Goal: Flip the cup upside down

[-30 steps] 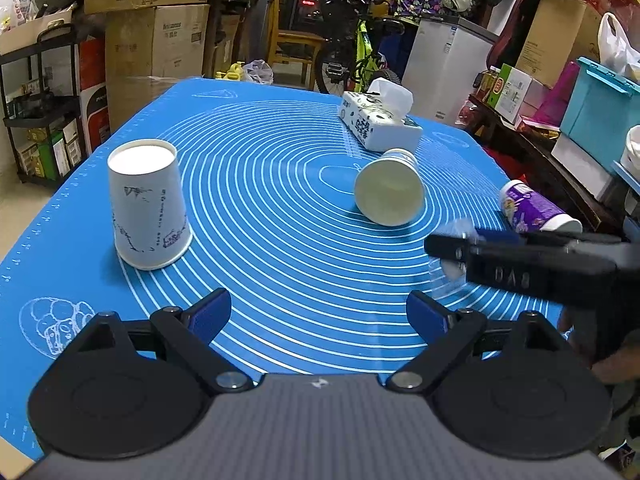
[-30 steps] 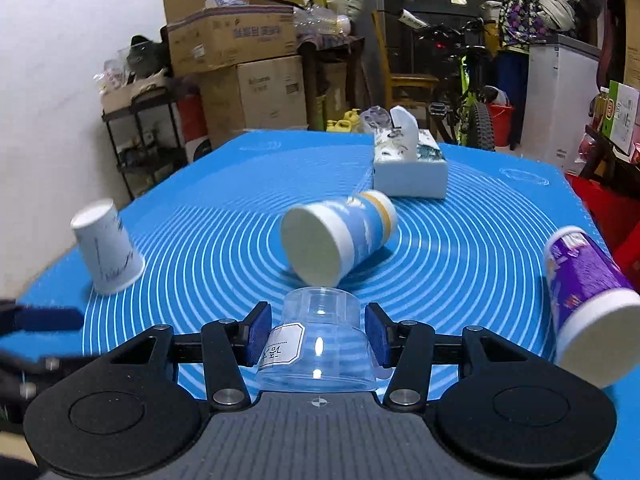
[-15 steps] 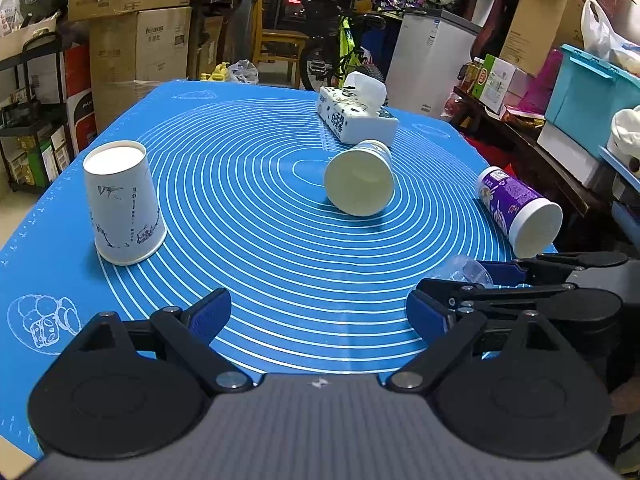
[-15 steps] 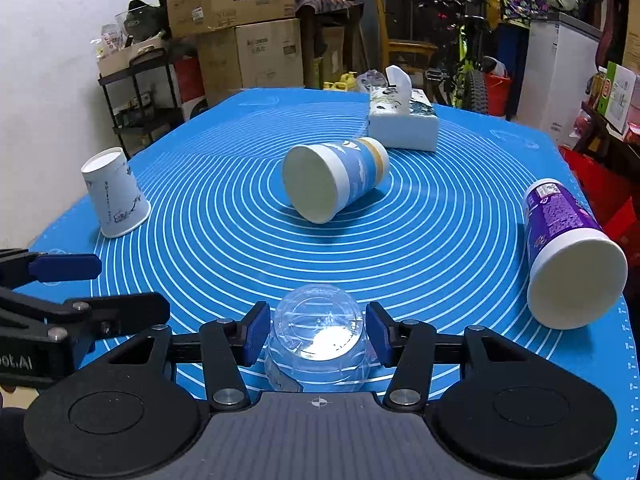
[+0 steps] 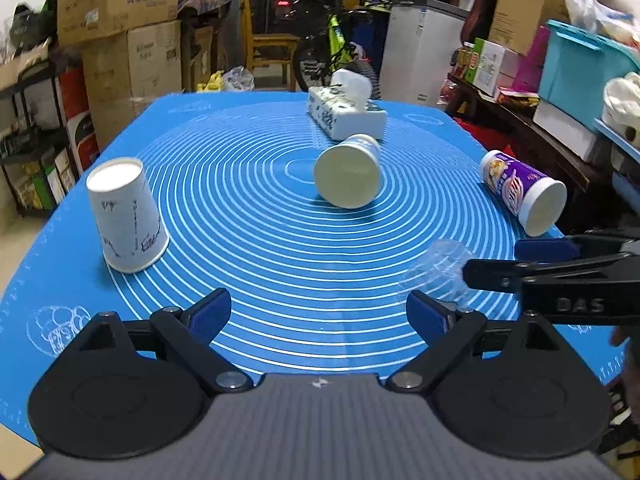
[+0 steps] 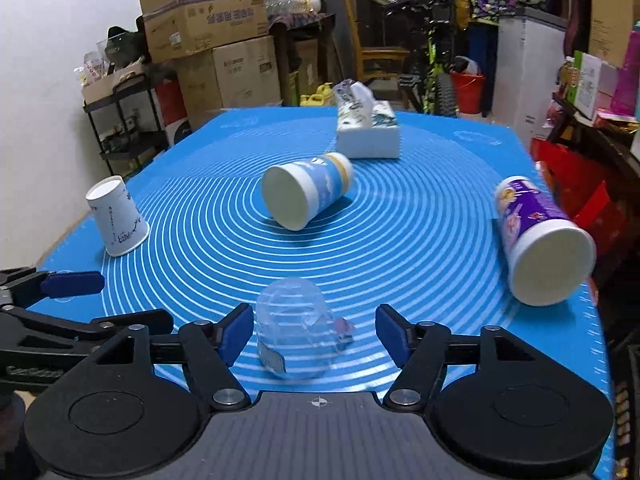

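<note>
A clear plastic cup [image 6: 294,330] stands upside down on the blue mat [image 6: 400,240], between the fingers of my right gripper [image 6: 314,330]. The jaws stand wide and do not touch it. The cup also shows in the left wrist view [image 5: 438,270], next to the right gripper's fingers [image 5: 544,250]. My left gripper [image 5: 318,312] is open and empty, low over the mat's near edge, left of the cup.
A white paper cup [image 5: 126,216] stands upside down at the left. A blue and white cup [image 6: 306,194] lies on its side mid-mat. A purple cup [image 6: 538,240] lies at the right edge. A tissue box [image 6: 368,130] sits at the back.
My right gripper turned the clear cup over, set it on the mat and opened, letting it go. The left gripper stayed open and shifted only a little.
</note>
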`<state>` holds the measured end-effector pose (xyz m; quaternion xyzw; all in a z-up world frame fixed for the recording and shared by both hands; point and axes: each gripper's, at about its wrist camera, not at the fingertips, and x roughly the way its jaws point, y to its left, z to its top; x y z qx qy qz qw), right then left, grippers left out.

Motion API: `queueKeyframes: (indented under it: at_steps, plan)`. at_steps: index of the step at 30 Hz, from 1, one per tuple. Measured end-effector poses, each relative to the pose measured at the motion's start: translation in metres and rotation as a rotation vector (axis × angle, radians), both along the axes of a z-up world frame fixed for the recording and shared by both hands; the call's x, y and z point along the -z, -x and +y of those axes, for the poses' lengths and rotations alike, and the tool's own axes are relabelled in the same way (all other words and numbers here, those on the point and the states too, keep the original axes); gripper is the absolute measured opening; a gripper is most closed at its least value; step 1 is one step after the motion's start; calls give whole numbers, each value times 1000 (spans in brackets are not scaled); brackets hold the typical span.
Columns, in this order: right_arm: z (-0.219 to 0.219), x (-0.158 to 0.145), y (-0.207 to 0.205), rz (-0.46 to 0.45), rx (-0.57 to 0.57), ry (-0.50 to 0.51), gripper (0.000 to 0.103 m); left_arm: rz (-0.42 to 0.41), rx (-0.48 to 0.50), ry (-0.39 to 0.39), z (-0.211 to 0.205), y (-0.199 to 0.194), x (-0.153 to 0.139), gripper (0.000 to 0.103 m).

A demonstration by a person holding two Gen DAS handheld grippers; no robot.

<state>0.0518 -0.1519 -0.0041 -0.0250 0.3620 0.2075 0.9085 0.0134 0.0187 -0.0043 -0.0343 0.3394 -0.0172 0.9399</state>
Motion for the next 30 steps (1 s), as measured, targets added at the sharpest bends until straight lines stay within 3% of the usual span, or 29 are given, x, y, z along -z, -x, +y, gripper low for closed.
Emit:
queueKeyframes:
  at_steps: [13,30]
  plan:
    - [-32,-20,60,-31,45,46,79,-27,42,-58,-34,34,-11,94]
    - [-47,-12,88,-12,44,50,80,-17,60,-105,-51,62,-4,94]
